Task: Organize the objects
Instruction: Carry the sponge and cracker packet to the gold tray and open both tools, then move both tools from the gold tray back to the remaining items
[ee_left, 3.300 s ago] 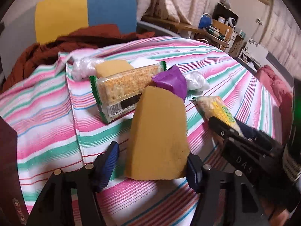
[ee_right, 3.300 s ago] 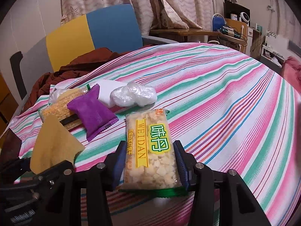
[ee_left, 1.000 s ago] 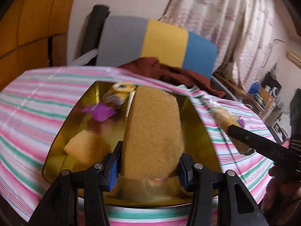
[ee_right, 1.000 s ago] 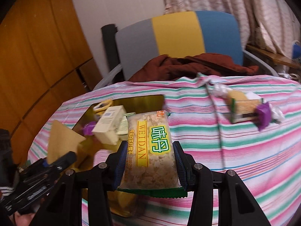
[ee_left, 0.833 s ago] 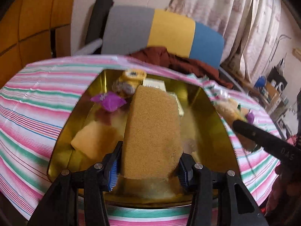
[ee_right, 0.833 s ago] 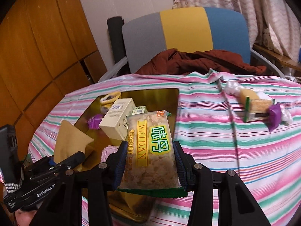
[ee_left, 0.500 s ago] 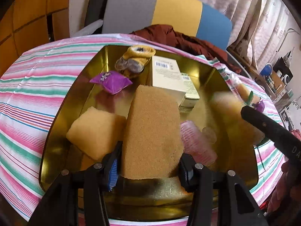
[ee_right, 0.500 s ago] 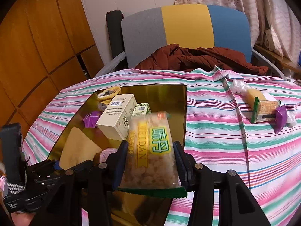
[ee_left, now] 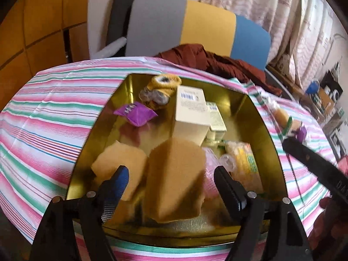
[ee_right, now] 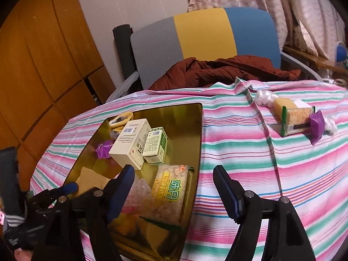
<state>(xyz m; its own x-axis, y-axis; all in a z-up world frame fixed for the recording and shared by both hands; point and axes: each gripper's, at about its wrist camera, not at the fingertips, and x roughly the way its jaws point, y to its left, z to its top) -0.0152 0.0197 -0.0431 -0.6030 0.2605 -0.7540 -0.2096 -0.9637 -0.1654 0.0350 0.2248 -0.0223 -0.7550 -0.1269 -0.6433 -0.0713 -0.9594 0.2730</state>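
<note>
Both tongs have just been opening — left tongs point(ee_left: 170, 179) spread around the sponge point(ee_left: 176, 180), right tongs point(ee_right: 174, 178) above the snack packet point(ee_right: 169, 195); lift clear of the tray point(ee_left: 256, 117).

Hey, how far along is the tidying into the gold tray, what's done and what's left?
Mostly done. The gold tray already holds two boxes, a purple sachet and sponges. Both grippers have just opened: the brown sponge sits loose between the left gripper's jaws, and the snack pack lies in the tray, clear of the right gripper. Left: the small pile on the striped cloth.
</note>
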